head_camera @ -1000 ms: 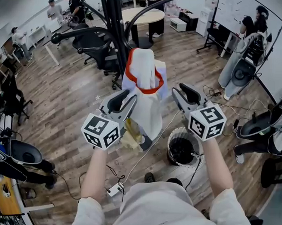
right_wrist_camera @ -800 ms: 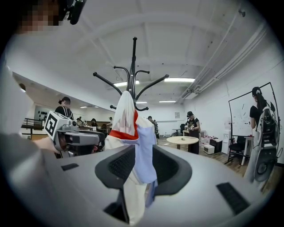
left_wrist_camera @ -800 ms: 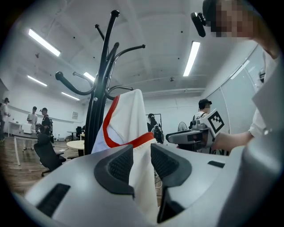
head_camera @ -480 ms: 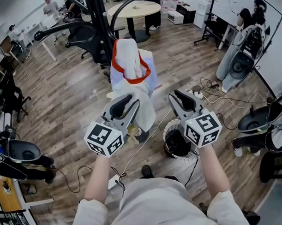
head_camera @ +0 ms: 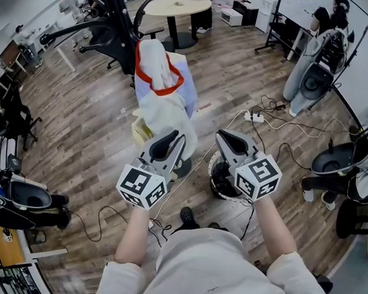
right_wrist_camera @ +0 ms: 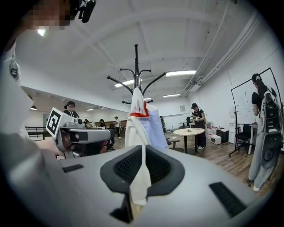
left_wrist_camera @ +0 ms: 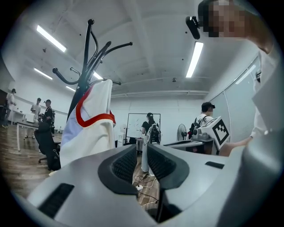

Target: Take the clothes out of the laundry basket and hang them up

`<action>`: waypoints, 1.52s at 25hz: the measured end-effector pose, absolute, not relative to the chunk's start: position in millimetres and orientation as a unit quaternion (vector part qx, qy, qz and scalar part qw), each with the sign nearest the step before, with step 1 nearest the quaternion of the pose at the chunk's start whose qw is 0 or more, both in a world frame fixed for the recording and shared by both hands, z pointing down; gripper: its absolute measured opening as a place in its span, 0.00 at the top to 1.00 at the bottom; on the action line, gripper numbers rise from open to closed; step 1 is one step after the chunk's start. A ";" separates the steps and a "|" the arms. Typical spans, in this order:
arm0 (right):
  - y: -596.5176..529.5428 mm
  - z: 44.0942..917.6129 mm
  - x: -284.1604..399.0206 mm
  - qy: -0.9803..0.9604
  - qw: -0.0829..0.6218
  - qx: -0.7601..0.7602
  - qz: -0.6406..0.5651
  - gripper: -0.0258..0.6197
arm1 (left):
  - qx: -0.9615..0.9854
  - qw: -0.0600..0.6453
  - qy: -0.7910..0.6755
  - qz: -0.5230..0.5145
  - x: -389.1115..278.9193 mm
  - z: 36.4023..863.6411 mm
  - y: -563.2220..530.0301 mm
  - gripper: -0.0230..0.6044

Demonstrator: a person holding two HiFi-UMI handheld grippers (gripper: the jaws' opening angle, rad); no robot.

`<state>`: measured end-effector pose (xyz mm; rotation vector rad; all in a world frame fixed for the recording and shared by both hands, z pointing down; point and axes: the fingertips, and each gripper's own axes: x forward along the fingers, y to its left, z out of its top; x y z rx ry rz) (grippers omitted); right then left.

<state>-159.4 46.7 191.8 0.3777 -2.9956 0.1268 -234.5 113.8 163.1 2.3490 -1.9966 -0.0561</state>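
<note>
White shirt (head_camera: pixel 164 106) with a red collar is hanging on a black coat rack (head_camera: pixel 119 20) in the head view, beyond the left tongs (head_camera: pixel 172 138) and the right tongs (head_camera: pixel 228 137). The laundry basket (head_camera: pixel 212 180) is sitting on the floor (head_camera: pixel 82 128) under the right tongs.

In the left gripper view, the left tongs are standing released and empty, having just been closing.

In the right gripper view, the right tongs have just been closing to a thin slit and are gripping nothing.

White garment (head_camera: pixel 164 109) hangs on coat rack (head_camera: pixel 123 24); laundry basket (head_camera: pixel 214 185) near base.

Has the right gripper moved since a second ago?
Yes: the right gripper drew back from the hung garment toward the basket, its empty jaws just closing.
</note>
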 end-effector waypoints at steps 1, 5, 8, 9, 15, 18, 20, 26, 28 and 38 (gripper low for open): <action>49.3 193.4 -155.4 -0.990 0.059 0.123 0.044 0.91 | 0.761 0.031 -0.648 -0.019 -230.0 165.0 115.2 0.83; 61.1 197.9 -143.0 -0.991 0.058 0.113 0.033 0.92 | 0.759 0.037 -0.650 -0.012 -215.4 174.0 120.7 0.86; 69.9 201.6 -133.3 -0.993 0.058 0.105 0.014 0.94 | 0.755 0.044 -0.654 -0.006 -208.2 180.9 126.4 0.87; 72.6 202.4 -129.0 -0.993 0.056 0.103 0.014 0.95 | 0.755 0.047 -0.655 -0.004 -205.0 183.2 128.7 0.88; 82.9 210.8 -102.2 -0.993 0.052 0.105 0.033 0.95 | 0.752 0.061 -0.657 0.001 -179.6 199.4 141.8 0.90; 86.1 217.5 -92.4 -0.992 0.052 0.106 0.039 0.95 | 0.752 0.072 -0.655 0.002 -168.7 208.8 148.3 0.91; 89.6 222.0 -87.1 -0.992 0.052 0.103 0.041 0.95 | 0.752 0.077 -0.655 0.004 -162.5 214.0 152.6 0.91; 105.1 228.3 -71.1 -0.994 0.043 0.091 0.046 0.95 | 0.749 0.088 -0.656 0.007 -146.6 225.7 165.0 0.91; 109.9 228.4 -66.2 -0.994 0.041 0.088 0.044 0.95 | 0.748 0.089 -0.657 0.009 -141.8 228.8 168.4 0.91; 120.2 235.6 -41.6 -0.995 0.047 0.084 0.039 0.95 | 0.742 0.096 -0.664 0.004 -125.8 238.3 176.8 0.91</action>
